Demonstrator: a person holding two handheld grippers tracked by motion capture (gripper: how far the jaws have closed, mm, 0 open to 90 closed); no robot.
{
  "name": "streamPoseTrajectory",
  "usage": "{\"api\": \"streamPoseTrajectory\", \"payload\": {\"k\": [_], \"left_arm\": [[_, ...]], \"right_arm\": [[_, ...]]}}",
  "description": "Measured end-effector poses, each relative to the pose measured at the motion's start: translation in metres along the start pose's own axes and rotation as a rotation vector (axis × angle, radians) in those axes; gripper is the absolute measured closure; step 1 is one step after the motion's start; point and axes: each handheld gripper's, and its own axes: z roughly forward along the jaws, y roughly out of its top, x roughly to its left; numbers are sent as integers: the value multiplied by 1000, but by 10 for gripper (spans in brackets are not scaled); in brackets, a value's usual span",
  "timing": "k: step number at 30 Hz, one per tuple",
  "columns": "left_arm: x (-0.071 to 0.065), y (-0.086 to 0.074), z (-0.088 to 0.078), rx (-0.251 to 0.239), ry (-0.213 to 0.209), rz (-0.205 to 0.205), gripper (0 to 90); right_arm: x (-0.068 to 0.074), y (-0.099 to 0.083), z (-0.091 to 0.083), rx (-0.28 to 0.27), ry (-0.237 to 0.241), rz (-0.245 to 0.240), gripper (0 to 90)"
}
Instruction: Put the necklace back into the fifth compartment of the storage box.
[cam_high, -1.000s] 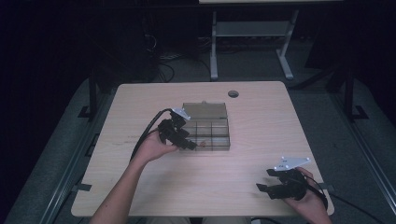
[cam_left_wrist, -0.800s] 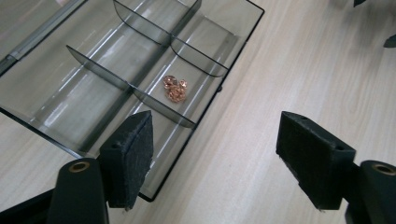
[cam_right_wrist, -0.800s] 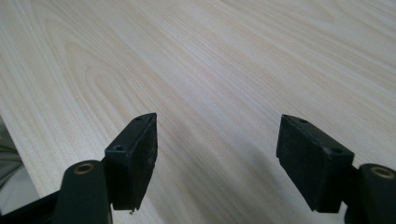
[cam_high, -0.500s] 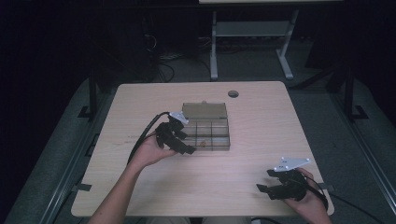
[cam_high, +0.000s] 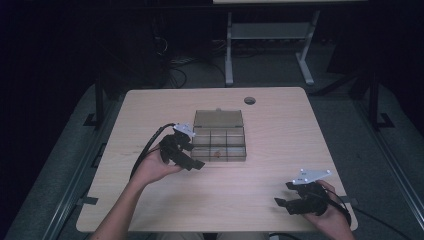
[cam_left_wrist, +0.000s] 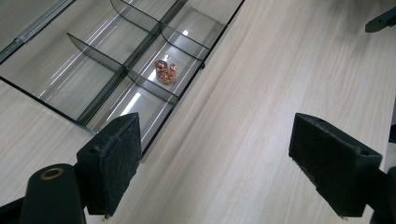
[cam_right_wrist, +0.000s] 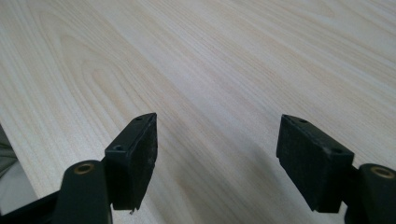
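Near the table's (cam_high: 150, 210) centre sits the compartment box (cam_high: 220, 145), copper piece (cam_left_wrist: 166, 72) inside; bare wood all round. My left tongs (cam_left_wrist: 215, 163) just beside it, newly spread, empty. Right tongs (cam_right_wrist: 217, 158) apart, empty, near front edge.

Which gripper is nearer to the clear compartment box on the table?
Left. The left gripper sits open at the compartment box's near left corner; the right gripper rests open by the table's near right edge.
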Motion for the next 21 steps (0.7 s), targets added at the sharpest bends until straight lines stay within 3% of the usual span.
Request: {"api": "streamPoseTrajectory", "payload": {"k": [12,16,21], "left_arm": [[-9,-14,-12,-14,12,14,169],[-10,-25,-17,-11,41,5,169],[-13,-35,-20,-22,40,-2,169]], "right_arm": [[1,0,0,0,-5,-4,289],[1,1,1,4,-5,-3,289],[0,0,1,8,-8,-6,288]]}}
